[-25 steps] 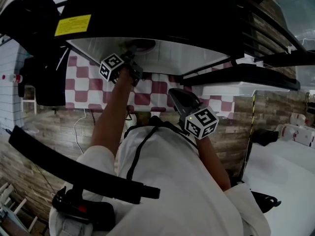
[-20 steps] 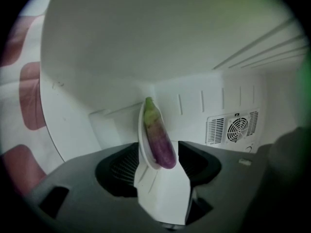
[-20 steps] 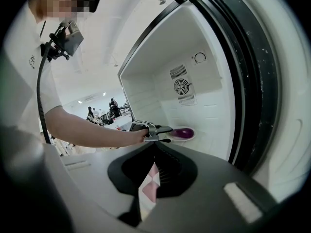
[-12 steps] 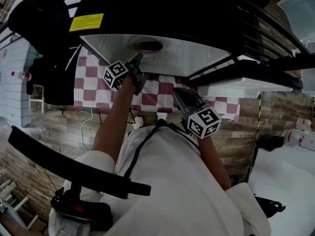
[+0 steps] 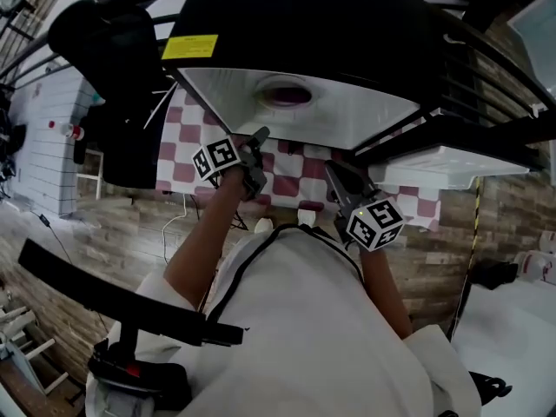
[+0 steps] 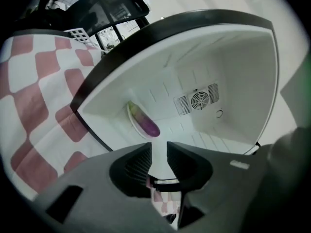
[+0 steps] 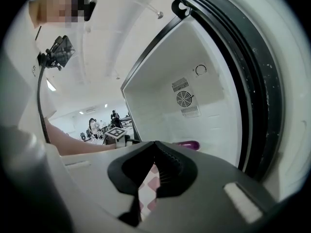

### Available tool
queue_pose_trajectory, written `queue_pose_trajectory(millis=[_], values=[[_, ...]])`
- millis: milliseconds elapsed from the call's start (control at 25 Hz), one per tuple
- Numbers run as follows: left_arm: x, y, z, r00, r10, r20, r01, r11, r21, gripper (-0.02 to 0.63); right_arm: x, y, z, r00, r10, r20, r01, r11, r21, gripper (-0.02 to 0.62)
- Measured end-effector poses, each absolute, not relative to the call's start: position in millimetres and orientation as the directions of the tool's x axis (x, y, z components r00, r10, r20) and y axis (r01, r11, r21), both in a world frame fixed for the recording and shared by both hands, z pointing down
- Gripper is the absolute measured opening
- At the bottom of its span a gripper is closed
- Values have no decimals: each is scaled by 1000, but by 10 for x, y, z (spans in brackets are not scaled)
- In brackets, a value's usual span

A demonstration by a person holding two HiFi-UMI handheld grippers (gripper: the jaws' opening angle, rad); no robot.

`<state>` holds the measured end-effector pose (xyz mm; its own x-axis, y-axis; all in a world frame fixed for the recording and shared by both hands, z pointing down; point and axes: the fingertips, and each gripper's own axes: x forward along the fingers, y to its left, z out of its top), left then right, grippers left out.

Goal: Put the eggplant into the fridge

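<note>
Outside the fridge (image 5: 365, 115), raised left gripper (image 5: 258, 143) closes empty.

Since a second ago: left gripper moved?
Yes. The left gripper backed out past the fridge rim, leaving the eggplant inside; jaws have been closing, empty.

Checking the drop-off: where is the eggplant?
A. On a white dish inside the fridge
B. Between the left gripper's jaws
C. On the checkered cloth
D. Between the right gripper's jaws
A: the eggplant lies on the white dish inside the fridge; the left gripper, jaws just closing, holds nothing.
</note>
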<state>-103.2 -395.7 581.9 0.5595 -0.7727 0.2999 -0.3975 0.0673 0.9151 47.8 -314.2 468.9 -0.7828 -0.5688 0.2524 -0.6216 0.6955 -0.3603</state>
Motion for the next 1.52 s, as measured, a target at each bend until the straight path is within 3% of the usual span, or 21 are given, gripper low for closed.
queue_pose_trajectory(millis=[760,1040,1520], values=[[-1355,-3278,4869,530,-820,218,-560,-145,816,3,469,-3174,4423,-786,-585,200,-617,721,-315,6],[-1256,-3139,4770,551,-799,241,-688,-271,673,5,486,-3094,4439,-778,-593,207,-627,712,-315,5],[-1191,-3267,4893,570,-775,271,-713,-303,632,5,470,-3154,4518,-761,-607,230,-648,699,-300,5]])
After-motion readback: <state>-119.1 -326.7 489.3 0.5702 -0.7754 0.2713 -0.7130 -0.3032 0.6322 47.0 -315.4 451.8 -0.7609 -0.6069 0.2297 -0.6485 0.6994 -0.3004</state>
